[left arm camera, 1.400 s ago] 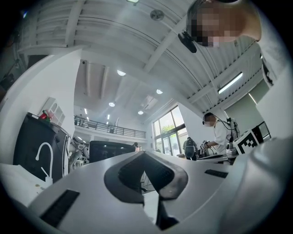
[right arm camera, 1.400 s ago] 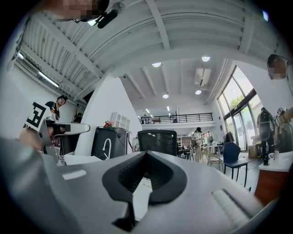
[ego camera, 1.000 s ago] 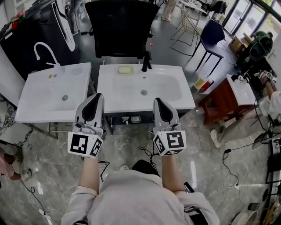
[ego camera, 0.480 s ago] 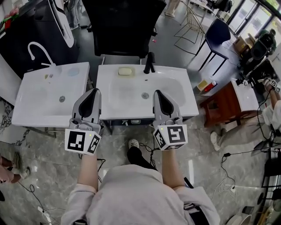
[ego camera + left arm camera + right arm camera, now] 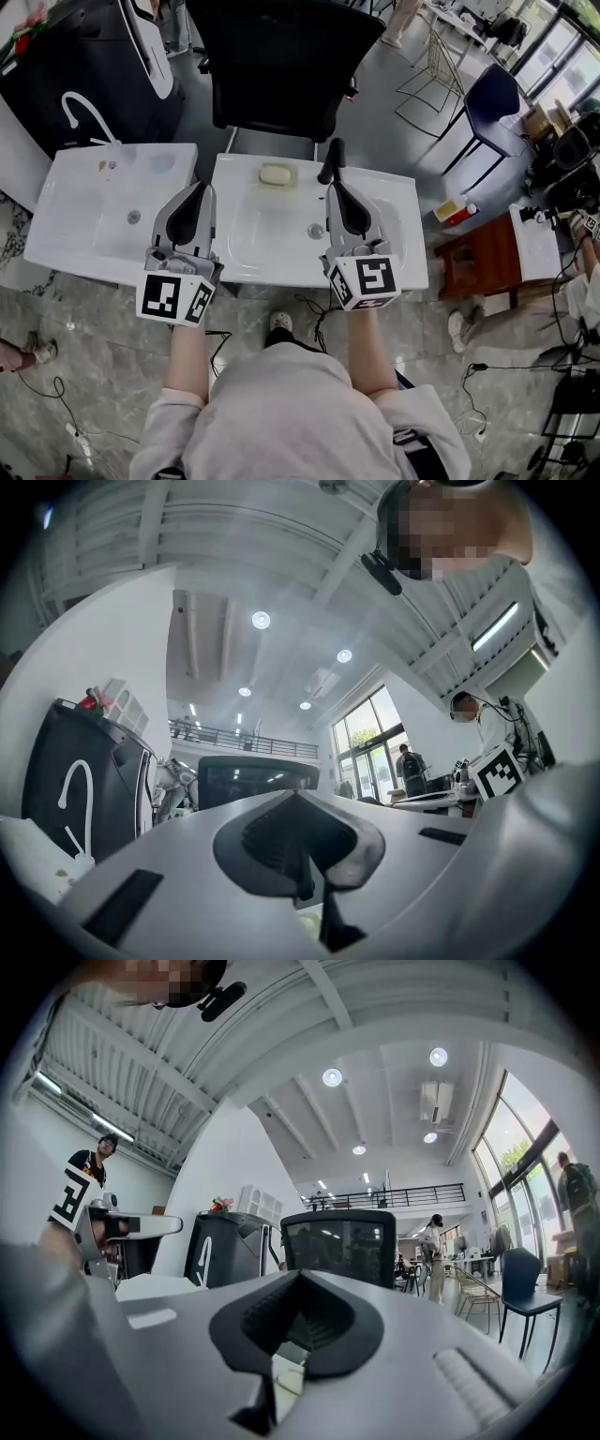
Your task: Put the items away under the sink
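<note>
Seen from above: two white basins side by side on a grey marbled floor (image 5: 84,375). In the right-hand sink (image 5: 262,239), only a round drain (image 5: 316,230) in a bare bowl. On its back ledge, a pale bar of soap (image 5: 277,174) in a shallow dish, just left of a black tap (image 5: 331,159). In the left-hand sink (image 5: 80,216), another bare bowl with a drain of its own, and a curved white tap (image 5: 82,105) at the rear edge. Space under the sinks hidden from the head view by the basins themselves. Behind the sinks, a black office chair (image 5: 281,56). At far left, a black cabinet (image 5: 66,66). Off to the right, a blue chair (image 5: 492,98) and a small reddish-brown tabletop (image 5: 483,262), with yellow and red items (image 5: 453,211) beside it, too small to identify.

Held out level and roughly parallel on bare forearms: the left hand-held gripper (image 5: 198,187) above the gap between the two sinks, the right hand-held gripper (image 5: 336,187) above the right-hand bowl, its body just beside the drain and its tip close to the black tap. Both pointing away from the body toward the taps, marker cubes nearest the person's chest. Jaws of each pressed together, pad against pad, with nothing between them in either gripper view. Soap untouched on the ledge, ahead of and between the two tips.
</note>
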The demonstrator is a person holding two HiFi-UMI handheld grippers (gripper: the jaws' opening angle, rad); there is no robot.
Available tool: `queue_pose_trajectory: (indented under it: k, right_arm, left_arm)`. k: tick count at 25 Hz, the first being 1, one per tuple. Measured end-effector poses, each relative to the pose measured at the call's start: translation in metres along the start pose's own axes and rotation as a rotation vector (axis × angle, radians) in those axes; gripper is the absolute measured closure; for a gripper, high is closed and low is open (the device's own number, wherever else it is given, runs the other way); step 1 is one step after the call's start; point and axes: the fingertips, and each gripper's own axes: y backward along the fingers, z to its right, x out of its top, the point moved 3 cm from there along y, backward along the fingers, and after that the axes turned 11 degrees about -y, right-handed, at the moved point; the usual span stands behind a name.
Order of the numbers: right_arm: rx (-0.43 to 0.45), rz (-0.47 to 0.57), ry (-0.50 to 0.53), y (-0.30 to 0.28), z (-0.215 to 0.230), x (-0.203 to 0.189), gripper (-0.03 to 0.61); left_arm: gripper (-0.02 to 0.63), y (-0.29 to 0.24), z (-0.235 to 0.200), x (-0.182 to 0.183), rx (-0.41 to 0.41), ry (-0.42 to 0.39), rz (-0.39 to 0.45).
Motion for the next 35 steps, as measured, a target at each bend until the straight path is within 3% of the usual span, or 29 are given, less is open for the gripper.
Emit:
queue_pose_trajectory:
  k: [7, 19, 27, 35]
  right_arm:
    - [0.100, -0.128, 0.055, -0.059, 0.022, -0.042, 0.566]
    - [0.271, -0.519, 0.166, -0.117, 0.042, -0.180, 0.557]
    - [0.292, -0.757, 0.293, -0.131, 0.051, -0.260, 0.505]
    - [0.317, -0.884, 0.445, -0.142, 0.057, -0.307, 0.474]
  left_arm:
    - [0.606, -0.034, -0.015, -0.024, 0.059, -0.004, -0.036]
    - [0.606, -0.061, -0.024, -0.075, 0.118, 0.020, -0.130]
    - [0.606, -0.061, -0.034, -0.094, 0.163, 0.029, -0.180]
    - [0.606, -0.055, -0.039, -0.108, 0.194, 0.032, -0.222]
